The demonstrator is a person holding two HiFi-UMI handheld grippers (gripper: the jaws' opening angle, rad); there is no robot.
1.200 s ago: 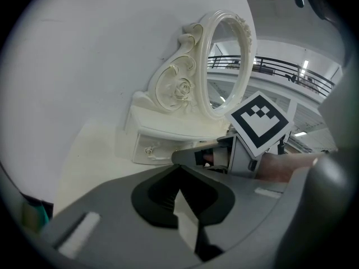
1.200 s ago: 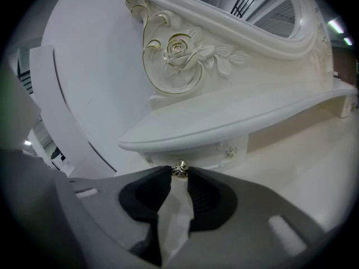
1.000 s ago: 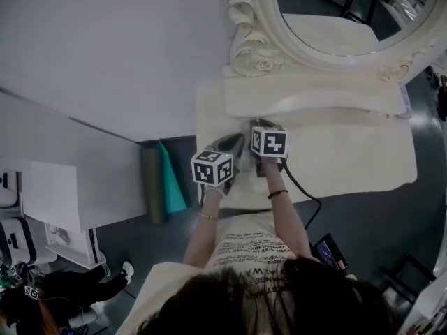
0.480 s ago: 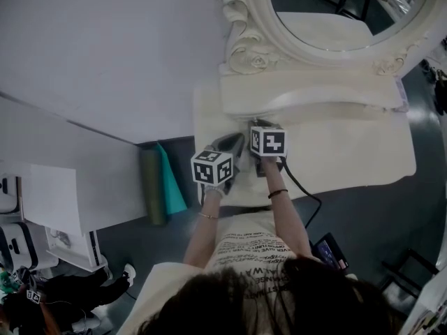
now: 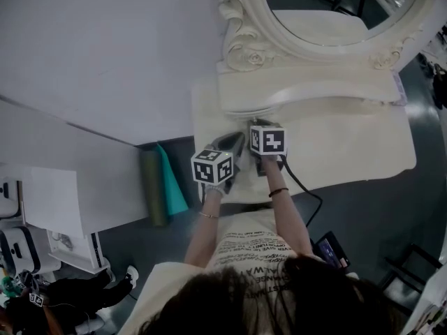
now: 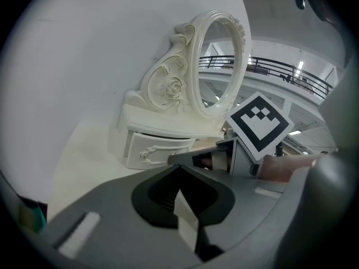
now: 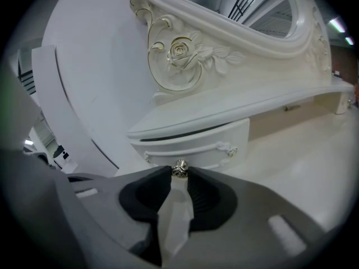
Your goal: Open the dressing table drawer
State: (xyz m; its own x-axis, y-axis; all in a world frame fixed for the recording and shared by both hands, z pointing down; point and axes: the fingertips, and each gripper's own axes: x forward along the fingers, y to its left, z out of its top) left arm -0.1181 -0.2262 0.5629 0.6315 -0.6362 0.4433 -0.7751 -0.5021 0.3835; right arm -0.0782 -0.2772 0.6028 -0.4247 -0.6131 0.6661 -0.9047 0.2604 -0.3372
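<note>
A small white dressing table (image 5: pixel 307 89) with an oval mirror (image 5: pixel 335 5) stands on a cream tabletop (image 5: pixel 349 152). Its left drawer (image 7: pixel 196 144) sits slightly out from under the carved top, with a dark gap above it. My right gripper (image 7: pixel 180 170) is shut on the drawer's small metal knob (image 7: pixel 180 167), which sits between the fingertips. In the head view the right gripper (image 5: pixel 260 123) reaches the drawer front. My left gripper (image 6: pixel 179 166) hovers beside it, shut with nothing in it. From the left gripper view the drawer (image 6: pixel 157 150) and the right gripper (image 6: pixel 174 159) are visible.
A white wall runs along the left behind the dressing table. On the dark floor to the left lie a green roll and a teal sheet (image 5: pixel 160 180). A phone-like device (image 5: pixel 328 250) lies on the floor at the right, and a black cable (image 5: pixel 304 190) trails from the right gripper.
Both grippers keep their places; only the head view has drifted a little, so the dressing table sits slightly higher in the picture.
</note>
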